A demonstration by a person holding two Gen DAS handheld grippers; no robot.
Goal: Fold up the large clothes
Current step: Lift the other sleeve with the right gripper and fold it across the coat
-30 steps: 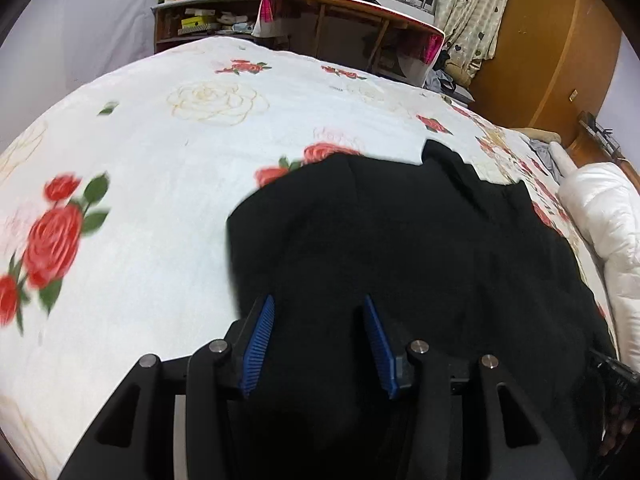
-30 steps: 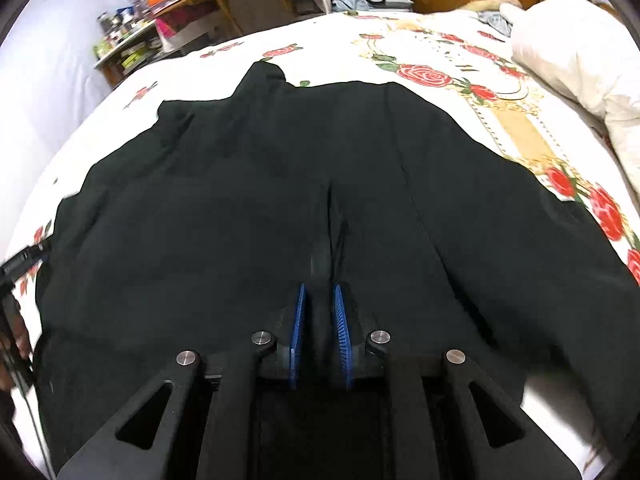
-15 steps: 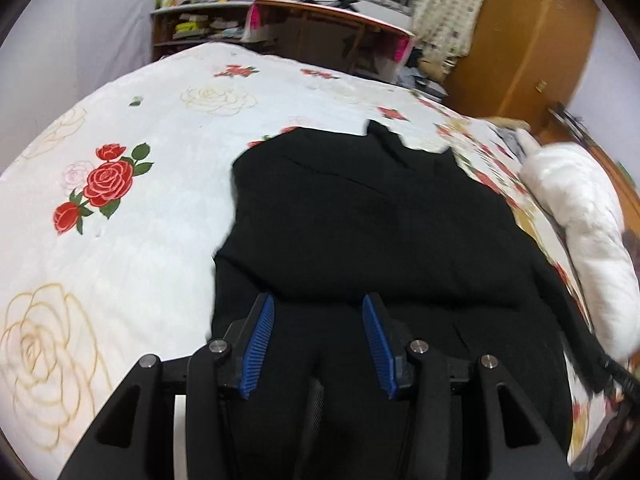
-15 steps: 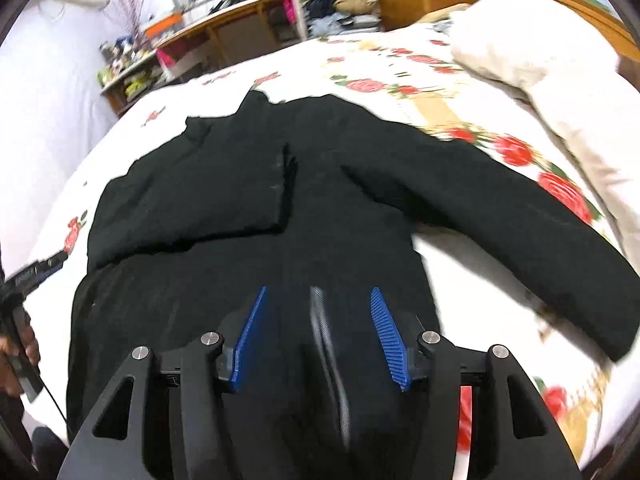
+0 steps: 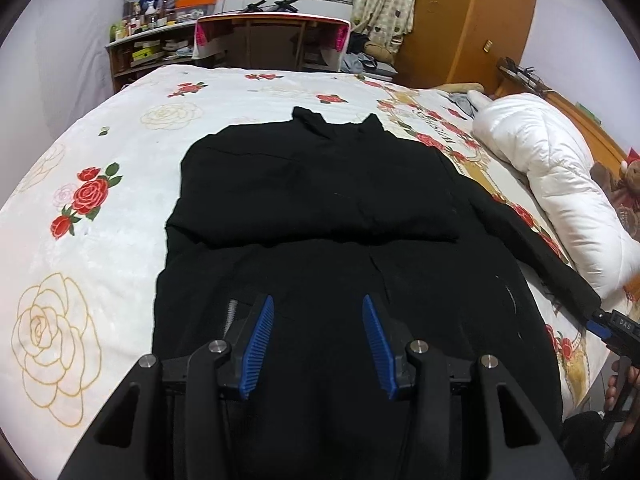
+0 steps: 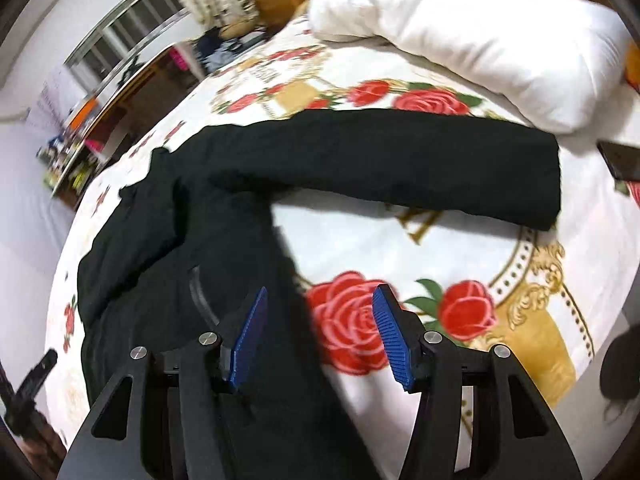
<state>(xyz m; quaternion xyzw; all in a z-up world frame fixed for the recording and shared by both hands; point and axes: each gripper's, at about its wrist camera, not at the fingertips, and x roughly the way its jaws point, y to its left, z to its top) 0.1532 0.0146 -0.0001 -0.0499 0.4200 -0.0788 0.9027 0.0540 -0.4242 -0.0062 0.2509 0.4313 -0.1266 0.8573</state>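
The bed (image 5: 100,240), under a white sheet printed with roses, fills both views. A black coat (image 5: 320,208) lies flat across it, collar at the far end, its left sleeve folded over the chest. The right sleeve (image 6: 420,168) stretches straight out toward a white duvet (image 6: 480,28) bunched at the right edge of the bed (its cuff ends just short of the duvet). Beyond the far end of the bed stand a worktop (image 5: 272,24) and a shelf (image 5: 136,52) crowded with bottles.

The left tool (image 5: 318,340) hovers over the coat's near hem, its blue pads apart with nothing gripped between them. The right tool (image 6: 320,340) hangs over the coat's right edge and a printed rose; its jaws are opening, and no cloth is pinched between the pads. A dark phone (image 6: 620,160) lies on the sheet beside the cuff.
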